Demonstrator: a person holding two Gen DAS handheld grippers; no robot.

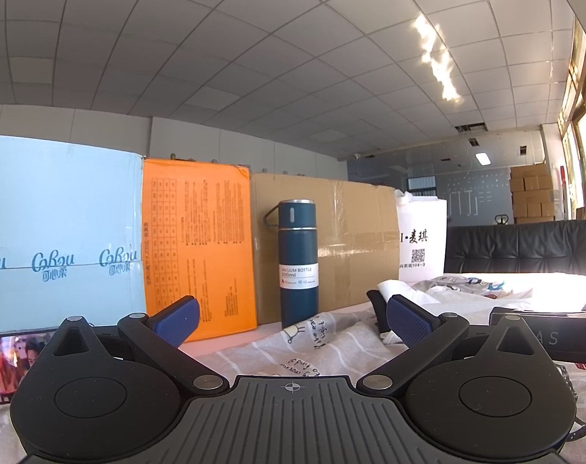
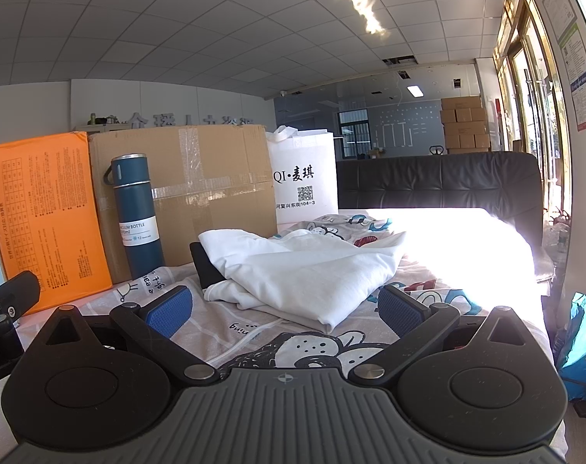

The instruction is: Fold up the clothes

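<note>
White cotton, loosely folded, is what we see first: a shirt lies on the printed sheet covering the worktop, just ahead of our right hand-held gripper. Its blue-padded jaws stand wide apart and hold nothing; the shirt's near edge sits between them but untouched. A black object pokes out from under the shirt's left side.

Our left hand-held gripper is also spread open and empty, low over the sheet, with the shirt off to its right. Straight ahead of it stands a blue bottle, upright, in front of a cardboard box. An orange box stands left of that, a white bag to the right. Strong sunlight washes out the far right part of the sheet.
</note>
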